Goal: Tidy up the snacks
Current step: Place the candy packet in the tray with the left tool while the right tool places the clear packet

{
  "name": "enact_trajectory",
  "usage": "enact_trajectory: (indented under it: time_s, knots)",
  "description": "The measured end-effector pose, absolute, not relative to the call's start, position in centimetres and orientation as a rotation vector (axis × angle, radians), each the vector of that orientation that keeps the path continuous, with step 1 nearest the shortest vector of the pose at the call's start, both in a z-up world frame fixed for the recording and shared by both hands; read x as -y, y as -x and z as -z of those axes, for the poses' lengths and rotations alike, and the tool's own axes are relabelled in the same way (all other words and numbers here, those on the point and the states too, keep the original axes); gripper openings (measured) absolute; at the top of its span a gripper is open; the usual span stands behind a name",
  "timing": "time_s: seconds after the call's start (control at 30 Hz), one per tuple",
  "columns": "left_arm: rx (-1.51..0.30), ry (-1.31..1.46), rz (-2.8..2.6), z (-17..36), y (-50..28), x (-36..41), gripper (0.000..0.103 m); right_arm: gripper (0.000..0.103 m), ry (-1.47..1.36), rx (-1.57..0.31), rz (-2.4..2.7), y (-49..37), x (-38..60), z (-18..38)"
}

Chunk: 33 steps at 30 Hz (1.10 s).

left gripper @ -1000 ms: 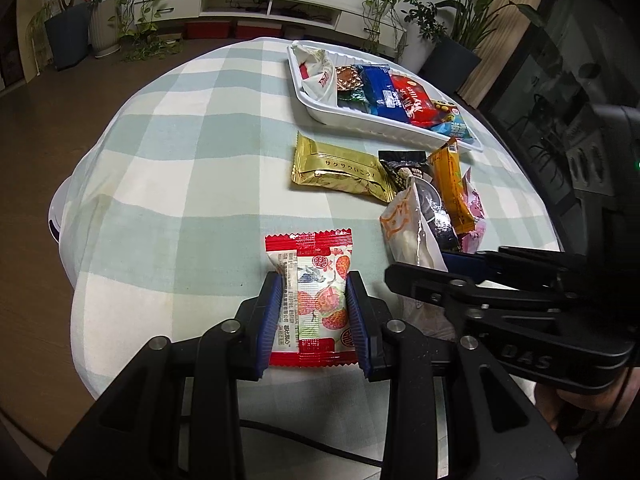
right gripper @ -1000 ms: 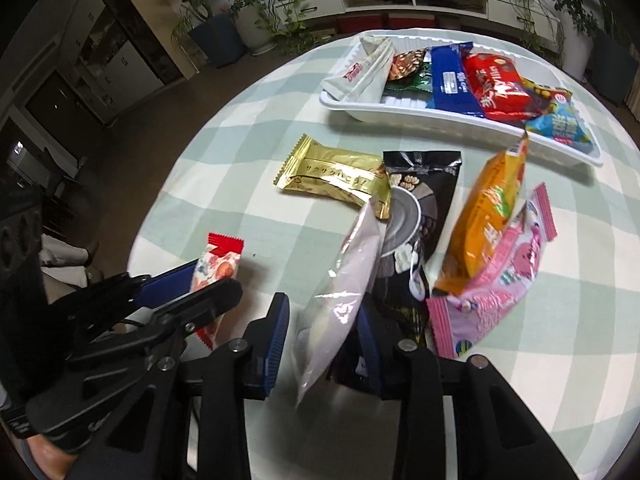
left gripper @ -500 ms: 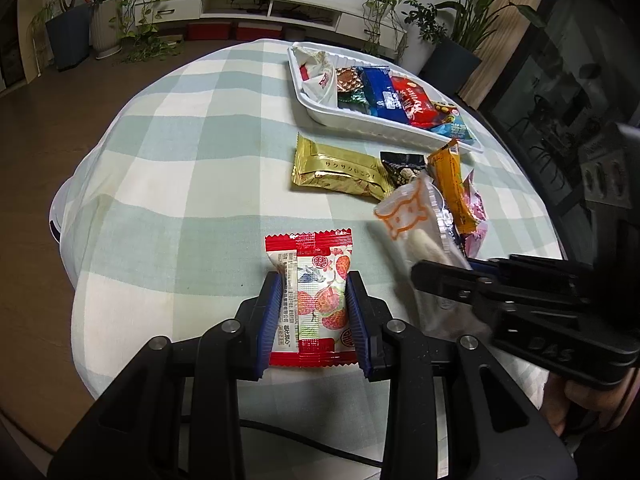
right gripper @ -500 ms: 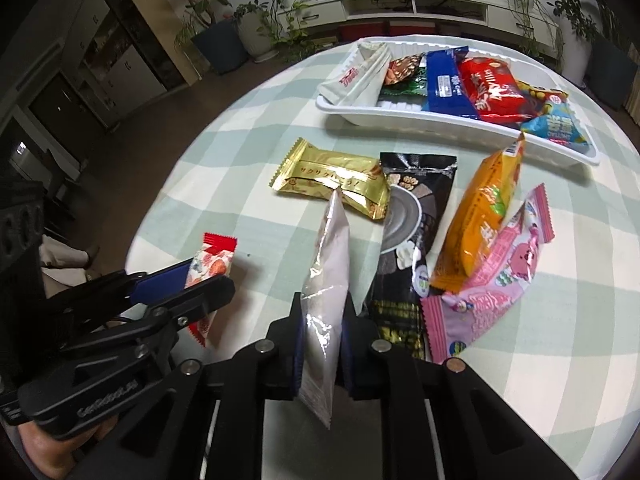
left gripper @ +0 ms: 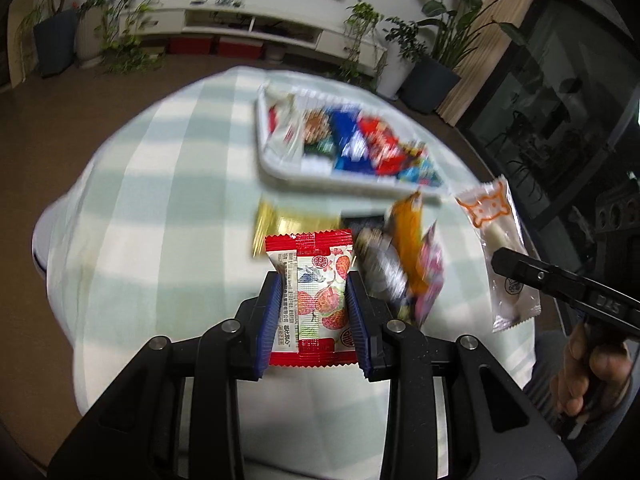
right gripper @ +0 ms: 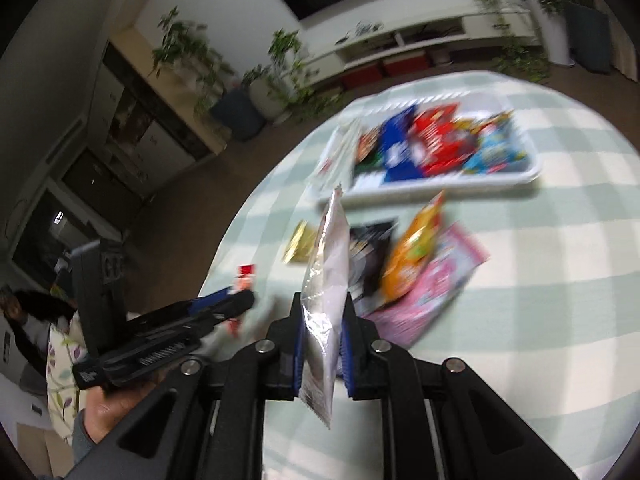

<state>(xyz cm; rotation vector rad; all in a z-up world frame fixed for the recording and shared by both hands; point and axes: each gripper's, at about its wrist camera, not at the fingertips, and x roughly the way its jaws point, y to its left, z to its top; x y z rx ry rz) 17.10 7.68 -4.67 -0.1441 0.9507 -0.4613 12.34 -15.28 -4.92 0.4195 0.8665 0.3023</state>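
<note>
Both grippers have just lifted off the checked surface (left gripper: 168, 216). The left gripper (left gripper: 313, 312) fingers pinch a red strawberry packet (left gripper: 316, 280); the right gripper (right gripper: 322, 350) fingers clamp a clear white packet (right gripper: 326, 280). Both packets now hang mid-air, likely bound for the white tray (right gripper: 432, 194).

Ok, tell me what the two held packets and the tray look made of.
Red strawberry packet: glossy printed plastic film, with crimped zigzag ends. Clear packet: thin transparent plastic, with shiny creases. Tray: white, probably rigid plastic; blur leaves its finish unclear.
</note>
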Motion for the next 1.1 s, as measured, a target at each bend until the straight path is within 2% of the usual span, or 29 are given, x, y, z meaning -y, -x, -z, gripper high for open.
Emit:
enact_trajectory:
  time_s: [0.27, 0.47, 0.77, 1.1]
  knots:
    - [-0.890, 0.083, 0.492, 0.0, -25.3, -3.3, 0.030, 0.016, -0.411, -0.762, -0.128, -16.2, 23.9, 1.1]
    - [-0.920, 0.035, 0.491, 0.5, -32.1, 0.5, 0.030, 0.016, -0.321, -0.738, -0.126, -21.8, 24.5, -0.8]
    - [-0.973, -0.001, 0.454, 5.6, -38.0, 2.8, 0.030, 0.016, -0.232, -0.857, -0.157, -30.5, 21.0, 4.0]
    - [-0.993, -0.062, 0.448, 9.0, -39.5, 4.6, 0.032, 0.018, -0.186, -0.941, -0.118, -32.7, 20.2, 8.2]
